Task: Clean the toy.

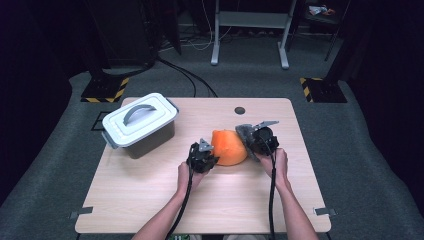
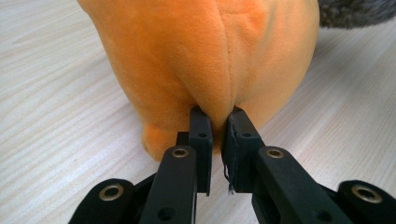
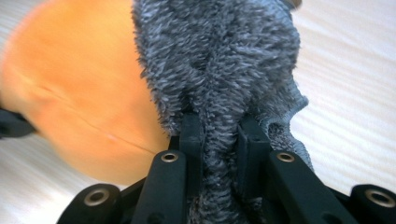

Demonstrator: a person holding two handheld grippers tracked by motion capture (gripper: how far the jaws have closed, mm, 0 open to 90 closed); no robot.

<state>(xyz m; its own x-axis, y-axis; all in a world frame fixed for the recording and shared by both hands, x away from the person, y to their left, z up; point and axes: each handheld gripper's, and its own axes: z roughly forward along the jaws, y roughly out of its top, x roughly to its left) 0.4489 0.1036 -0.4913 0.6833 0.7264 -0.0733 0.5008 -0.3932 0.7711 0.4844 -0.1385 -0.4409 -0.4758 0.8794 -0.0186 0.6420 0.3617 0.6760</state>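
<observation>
A: From above, where was the orange plush [image 1: 229, 147]?
B: Mid-table [image 1: 150, 200], between both grippers, right of the lidded box [image 1: 141, 125].
A: And along the left gripper [image 2: 218, 122]?
B: Its jaws pinched an orange fold.
A: The right gripper [image 3: 219, 135]?
B: Clamped on the plush's grey fuzzy part [image 3: 219, 60].

Light wood-grain table [image 1: 150, 195] on grey carpet, grey lidded storage box [image 1: 140, 124] resting at its far left, orange plush toy [image 1: 229, 147] lying near the centre, small dark round hole [image 1: 240, 110] by far edge
</observation>
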